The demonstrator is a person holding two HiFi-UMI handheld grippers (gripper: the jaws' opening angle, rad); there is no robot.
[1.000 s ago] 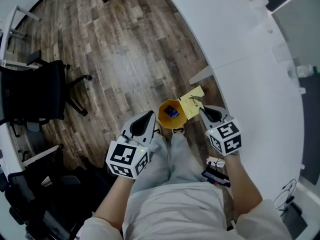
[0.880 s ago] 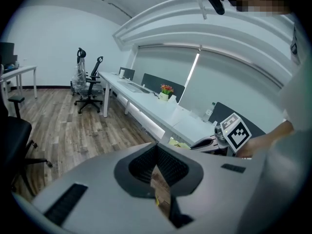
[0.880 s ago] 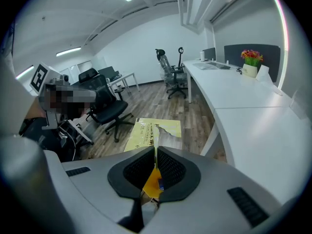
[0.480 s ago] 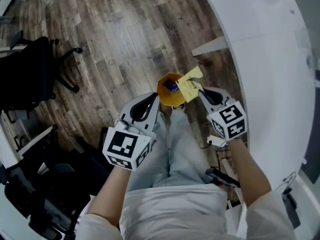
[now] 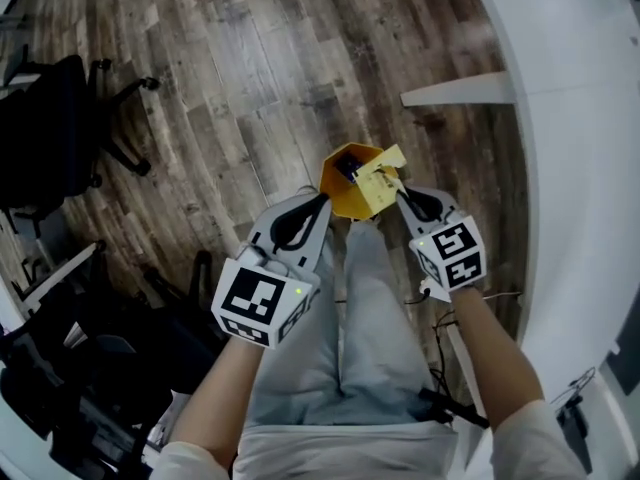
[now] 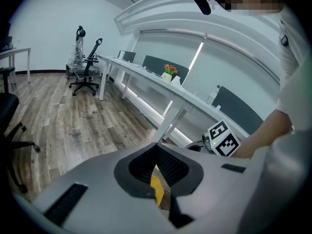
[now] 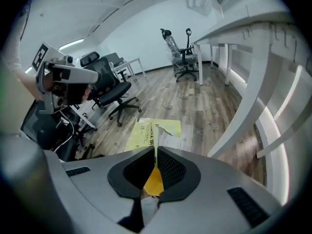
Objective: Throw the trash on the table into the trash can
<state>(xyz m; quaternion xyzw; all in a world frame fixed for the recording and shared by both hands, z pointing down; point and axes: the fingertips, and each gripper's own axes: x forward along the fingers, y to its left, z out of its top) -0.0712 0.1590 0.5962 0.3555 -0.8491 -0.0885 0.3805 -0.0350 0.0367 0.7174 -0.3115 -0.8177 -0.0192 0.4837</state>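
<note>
L gripper (image 5: 322,200) is shut tight on the left edge of a yellow paper bag (image 5: 352,182). R gripper (image 5: 399,194) is shut on the bag's right side, w/ a pale printed flap sticking out past its jaws. The bag sits between the 2 grippers, mouth open & facing up, w/ a small dark blue thing (image 5: 346,167) inside. It's over the wood floor (image 5: 230,68), just in front of the person's legs (image 5: 350,308). The white tabletop (image 5: 580,118) is off to the right, apart from the bag. A black chair (image 5: 45,128) is far left.
</note>
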